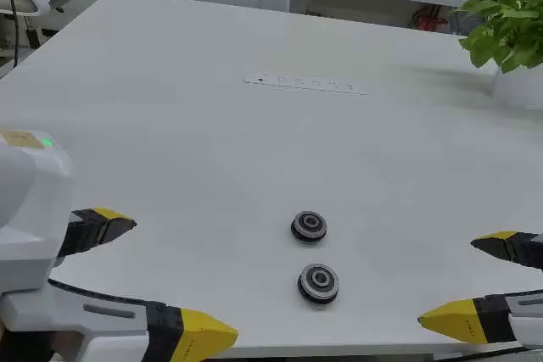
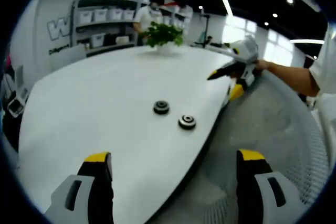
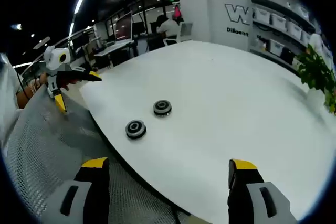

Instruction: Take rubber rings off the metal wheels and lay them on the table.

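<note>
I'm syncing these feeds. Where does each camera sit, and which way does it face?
Head view: on the headset, looking forward and down across the table at the farther wheel and nearer wheel; left gripper and right gripper show at the bottom corners.
Left gripper view: on the left gripper off the table's edge, looking across at the right gripper; its own fingers and the person's forearm show.
Right gripper view: on the right gripper, facing back at the left gripper; its own fingers show.
Shared: all three show both wheels.

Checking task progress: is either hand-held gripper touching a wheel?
No, the far wheel and near wheel lie apart from the left hand-held gripper and right hand-held gripper.
</note>
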The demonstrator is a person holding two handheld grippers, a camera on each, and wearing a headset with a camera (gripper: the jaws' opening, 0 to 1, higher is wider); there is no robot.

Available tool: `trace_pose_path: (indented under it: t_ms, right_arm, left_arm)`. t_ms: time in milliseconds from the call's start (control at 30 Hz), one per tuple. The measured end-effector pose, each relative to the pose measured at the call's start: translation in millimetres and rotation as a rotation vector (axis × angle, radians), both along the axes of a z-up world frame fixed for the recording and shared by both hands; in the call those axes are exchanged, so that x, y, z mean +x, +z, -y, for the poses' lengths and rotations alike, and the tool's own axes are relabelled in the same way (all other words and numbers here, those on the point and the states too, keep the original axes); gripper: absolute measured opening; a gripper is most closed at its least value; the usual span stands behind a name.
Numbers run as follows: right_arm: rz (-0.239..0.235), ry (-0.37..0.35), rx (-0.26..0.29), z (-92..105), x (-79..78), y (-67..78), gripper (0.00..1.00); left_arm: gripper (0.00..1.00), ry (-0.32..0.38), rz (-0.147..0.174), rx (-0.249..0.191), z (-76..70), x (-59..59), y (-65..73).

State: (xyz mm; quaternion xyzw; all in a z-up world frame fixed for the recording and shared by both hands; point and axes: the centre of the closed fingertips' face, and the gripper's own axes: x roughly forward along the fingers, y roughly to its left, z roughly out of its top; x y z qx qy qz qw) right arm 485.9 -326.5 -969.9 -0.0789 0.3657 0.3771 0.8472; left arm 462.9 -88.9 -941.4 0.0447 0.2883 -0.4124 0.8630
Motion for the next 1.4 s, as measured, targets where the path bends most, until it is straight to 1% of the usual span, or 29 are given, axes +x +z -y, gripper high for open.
trace_pose_path:
  t_ms: [67,233,300,333,433,467,500,533,600,633,733,800,833,900,1000,1067,1100,1167,1267,1400]
  right_arm:
    - [0.002,0.021,-0.016,-1.7,-2.6,-1.0,0.93]
    - [0.004,0.051,-0.021,-4.0,-3.2,-1.0,0.93]
    - [-0.007,0.065,-0.016,-6.3,-5.4,-1.8,0.93]
    - [-0.012,0.073,-0.016,-7.2,-6.7,-2.5,0.93]
    - [-0.022,0.093,-0.026,-7.7,-9.1,-4.8,0.93]
    - [-0.02,0.097,-0.031,-7.5,-9.2,-4.9,0.93]
    - [-0.015,0.099,-0.036,-6.6,-8.5,-5.0,0.93]
    - [-0.015,0.098,-0.037,-6.3,-8.4,-5.1,0.93]
    - [-0.013,0.096,-0.032,-5.8,-8.4,-4.6,0.93]
    - [-0.01,0.093,-0.024,-5.9,-8.0,-3.4,0.93]
    - [0.004,0.072,0.006,-4.9,-4.5,0.7,0.93]
    - [0.002,0.068,0.017,-5.7,-4.1,1.0,0.92]
    - [-0.003,0.071,0.017,-6.4,-4.8,0.5,0.92]
    - [-0.01,0.096,0.006,-8.9,-8.3,-1.4,0.92]
    - [-0.012,0.114,0.0,-9.8,-9.6,-2.2,0.92]
    - [-0.01,0.113,0.0,-9.6,-9.2,-1.9,0.92]
    - [-0.005,0.104,0.009,-9.0,-8.0,-0.5,0.92]
    - [0.006,0.084,0.027,-7.4,-5.1,2.5,0.92]
    - [0.018,0.051,0.06,-6.4,-1.3,7.3,0.92]
    - [0.021,0.039,0.065,-7.0,-1.2,8.3,0.91]
  left_arm:
    - [1.0,0.014,0.003,-0.001,-1.7,1.5,0.4]
    - [1.0,0.045,0.007,-0.018,-4.5,5.0,2.8]
    - [1.0,0.057,0.007,-0.011,-6.5,6.0,2.2]
    - [1.0,0.066,0.004,0.001,-8.5,6.1,0.7]
    - [1.0,0.065,0.001,0.011,-8.6,5.5,-0.6]
    - [1.0,0.062,-0.001,0.012,-8.1,5.2,-1.0]
    - [1.0,0.056,-0.013,0.016,-7.0,4.1,-2.8]
    - [1.0,0.044,-0.028,0.03,-6.1,1.5,-6.0]
    - [1.0,0.034,-0.029,0.046,-5.4,-0.2,-7.6]
    - [1.0,0.031,-0.025,0.047,-5.2,-0.5,-7.0]
    - [1.0,0.03,-0.022,0.033,-4.1,-0.1,-5.3]
    - [1.0,0.042,-0.025,0.035,-5.7,0.3,-5.5]
    - [1.0,0.056,-0.023,0.043,-8.1,1.2,-6.0]
    - [1.0,0.069,-0.021,0.045,-9.9,2.2,-5.8]
    - [1.0,0.067,-0.03,0.043,-9.3,1.5,-6.2]
    - [1.0,0.051,-0.028,0.058,-7.8,-0.5,-7.3]
    - [1.0,0.048,-0.026,0.061,-7.6,-0.7,-7.3]
    - [1.0,0.044,-0.026,0.058,-7.3,-0.8,-7.1]
    - [1.0,0.042,-0.034,0.04,-6.1,-1.4,-6.7]
    - [1.0,0.032,-0.038,0.039,-5.2,-2.3,-7.1]
